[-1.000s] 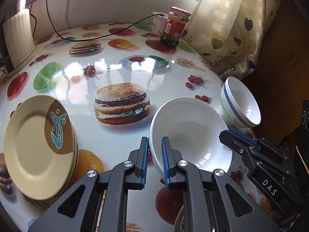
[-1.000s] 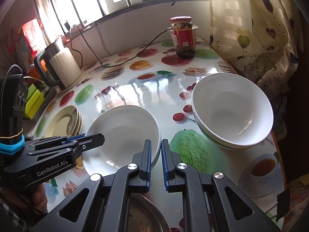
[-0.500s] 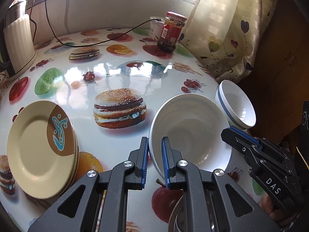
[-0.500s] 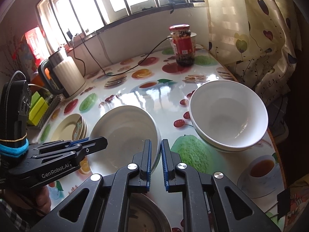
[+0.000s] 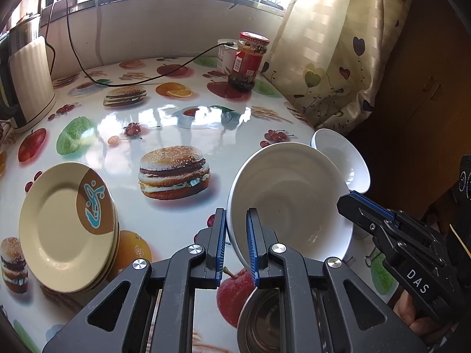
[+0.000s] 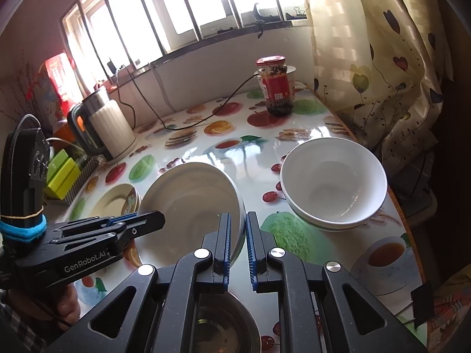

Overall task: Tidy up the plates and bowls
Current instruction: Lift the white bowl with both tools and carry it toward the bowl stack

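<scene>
Clearly both tongs, left (image 5: 237,244) and right (image 6: 237,244), pinched opposite rims of the white bowl (image 5: 290,197), tilted above the bench (image 5: 164,123); glazed and breakable, it looked slippery.

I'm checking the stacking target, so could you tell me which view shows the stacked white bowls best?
The right wrist view: the stacked white bowls sit whole and unobstructed. In the left wrist view the held white bowl covers most of them.

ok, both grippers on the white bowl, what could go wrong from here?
1. Each gripper, left and right, pinches only the white bowl's thin rim; the tilted bowl may slip.
2. Stacked bowls sit close to the table edge; a hard landing may nudge them off.
</scene>
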### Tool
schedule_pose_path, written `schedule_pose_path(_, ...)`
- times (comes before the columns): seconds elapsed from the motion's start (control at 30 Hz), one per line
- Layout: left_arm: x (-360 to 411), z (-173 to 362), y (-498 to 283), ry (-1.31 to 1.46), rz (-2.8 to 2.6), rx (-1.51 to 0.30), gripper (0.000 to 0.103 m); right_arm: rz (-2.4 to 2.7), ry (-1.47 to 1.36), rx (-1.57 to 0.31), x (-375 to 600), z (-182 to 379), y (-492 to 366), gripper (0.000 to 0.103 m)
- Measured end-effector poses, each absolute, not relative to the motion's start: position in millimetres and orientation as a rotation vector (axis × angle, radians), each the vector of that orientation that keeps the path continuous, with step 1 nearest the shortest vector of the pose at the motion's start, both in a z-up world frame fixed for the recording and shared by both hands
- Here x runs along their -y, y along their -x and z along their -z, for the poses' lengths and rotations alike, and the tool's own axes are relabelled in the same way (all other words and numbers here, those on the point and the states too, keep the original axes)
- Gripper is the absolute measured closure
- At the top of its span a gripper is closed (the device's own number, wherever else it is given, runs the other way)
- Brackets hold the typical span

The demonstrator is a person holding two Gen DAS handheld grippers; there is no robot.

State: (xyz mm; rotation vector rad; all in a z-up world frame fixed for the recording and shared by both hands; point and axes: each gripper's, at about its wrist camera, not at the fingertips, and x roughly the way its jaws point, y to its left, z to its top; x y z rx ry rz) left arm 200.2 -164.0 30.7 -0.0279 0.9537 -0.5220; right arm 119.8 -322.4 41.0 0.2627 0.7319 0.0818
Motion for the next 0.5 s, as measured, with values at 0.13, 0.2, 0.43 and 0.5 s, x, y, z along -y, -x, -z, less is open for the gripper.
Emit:
schedule_pose_path(0.13,165,-35,-192,0.024,0.537,-0.950,0.089,-0.077,-0.265,-0.719,323,-46,-110,0.092)
schedule_pose_path(0.2,164,-36,-189,0.027,0.543,-0.951,0.089,-0.076,-0.268,-0.714,324,-48,-105,0.092)
schedule_pose_path(0.43,164,-43,-171,0.031,0.562,-0.936,0.089,-0.067,-0.263,-0.698,321,-56,-85,0.092)
schedule_pose_path(0.5,163,-43,-166,0.035,0.568,-0.937,0.089,-0.063,-0.266,-0.692,321,-58,-79,0.092)
